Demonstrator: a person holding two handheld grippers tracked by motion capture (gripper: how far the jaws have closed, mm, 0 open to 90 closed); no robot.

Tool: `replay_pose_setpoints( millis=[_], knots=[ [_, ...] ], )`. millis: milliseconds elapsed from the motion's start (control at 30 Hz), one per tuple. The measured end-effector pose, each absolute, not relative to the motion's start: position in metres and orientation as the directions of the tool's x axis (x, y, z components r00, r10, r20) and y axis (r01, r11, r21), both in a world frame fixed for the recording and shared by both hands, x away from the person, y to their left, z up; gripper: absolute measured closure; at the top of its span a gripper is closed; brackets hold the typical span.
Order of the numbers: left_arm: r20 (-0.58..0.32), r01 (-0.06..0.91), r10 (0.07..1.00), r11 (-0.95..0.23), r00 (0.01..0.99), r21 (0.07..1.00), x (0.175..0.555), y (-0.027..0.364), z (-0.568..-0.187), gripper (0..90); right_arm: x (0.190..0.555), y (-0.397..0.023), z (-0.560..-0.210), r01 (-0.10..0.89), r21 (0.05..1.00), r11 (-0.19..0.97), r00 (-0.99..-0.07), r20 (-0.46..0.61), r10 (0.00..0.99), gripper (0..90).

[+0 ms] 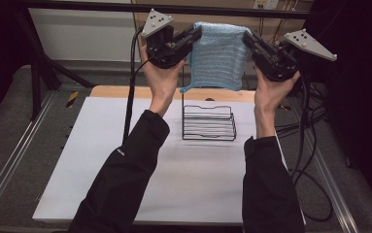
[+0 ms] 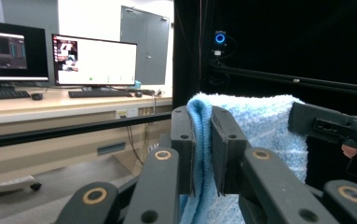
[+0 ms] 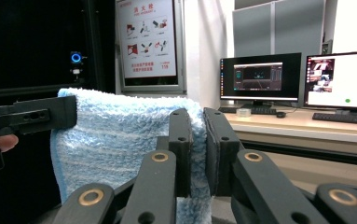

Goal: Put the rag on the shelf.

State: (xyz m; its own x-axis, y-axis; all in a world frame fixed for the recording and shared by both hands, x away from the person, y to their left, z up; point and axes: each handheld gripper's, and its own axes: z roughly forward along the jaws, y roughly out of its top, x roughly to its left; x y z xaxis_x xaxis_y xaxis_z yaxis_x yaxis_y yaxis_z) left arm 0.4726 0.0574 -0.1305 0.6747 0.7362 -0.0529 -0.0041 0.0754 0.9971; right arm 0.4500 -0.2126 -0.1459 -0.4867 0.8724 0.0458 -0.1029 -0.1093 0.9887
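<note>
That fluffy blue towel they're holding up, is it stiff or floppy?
Probably floppy: the blue towel hangs down limp between the left claw and right claw. Likely light, since pinches at two top corners carry it. Its fuzzy pile probably resists slipping.

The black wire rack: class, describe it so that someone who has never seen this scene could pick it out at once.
Find the white table top in the high view. Near its far edge, between the person's forearms and below the hanging blue towel, stands the black wire rack. It alone rests on the table, thin open bars against the towel's soft cloth.
</note>
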Motion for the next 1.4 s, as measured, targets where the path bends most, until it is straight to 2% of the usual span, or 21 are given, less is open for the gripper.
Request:
replay_pose_setpoints(
  millis=[700,1400],
  knots=[
    [0.004,-0.027,0.753,0.018,0.658,0.999,0.508,0.049,-0.115,80.0,0.479,-0.214,-0.137,-0.115,0.985,-0.127,-0.464,0.06,0.884,82.8],
    [-0.023,0.028,0.735,0.006,0.678,1.0,0.522,0.055,-0.164,79.8,0.501,-0.218,-0.172,-0.031,0.997,-0.068,-0.484,0.044,0.874,82.2]
  ],
)
